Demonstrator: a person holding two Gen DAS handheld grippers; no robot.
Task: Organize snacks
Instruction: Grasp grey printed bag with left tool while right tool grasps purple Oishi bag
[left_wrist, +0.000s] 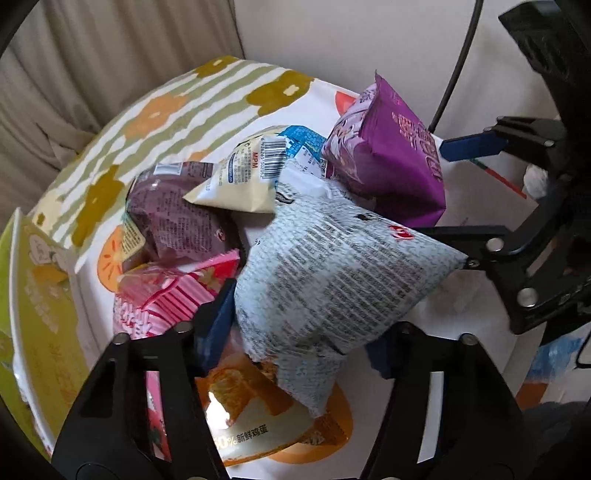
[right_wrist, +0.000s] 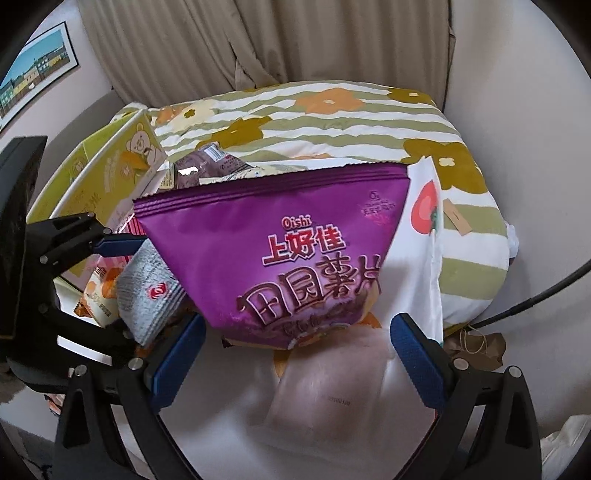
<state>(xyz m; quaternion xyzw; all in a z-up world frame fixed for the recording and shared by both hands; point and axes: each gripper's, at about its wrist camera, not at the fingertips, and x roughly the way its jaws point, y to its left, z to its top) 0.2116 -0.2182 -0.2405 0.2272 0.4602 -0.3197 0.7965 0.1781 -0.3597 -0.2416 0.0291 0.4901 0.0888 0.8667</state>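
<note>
As the left wrist view shows, the left gripper (left_wrist: 295, 332) has its jaws narrow, pinching the grey-white snack bag (left_wrist: 332, 266) that lies on the pile of snacks, beside the green box (left_wrist: 33, 295). In the right wrist view the right gripper (right_wrist: 299, 350) stands wide around the bottom of the purple chip bag (right_wrist: 280, 251), not pressing it. The step seems to be picking up; next the right jaws must close, then both lift
</note>
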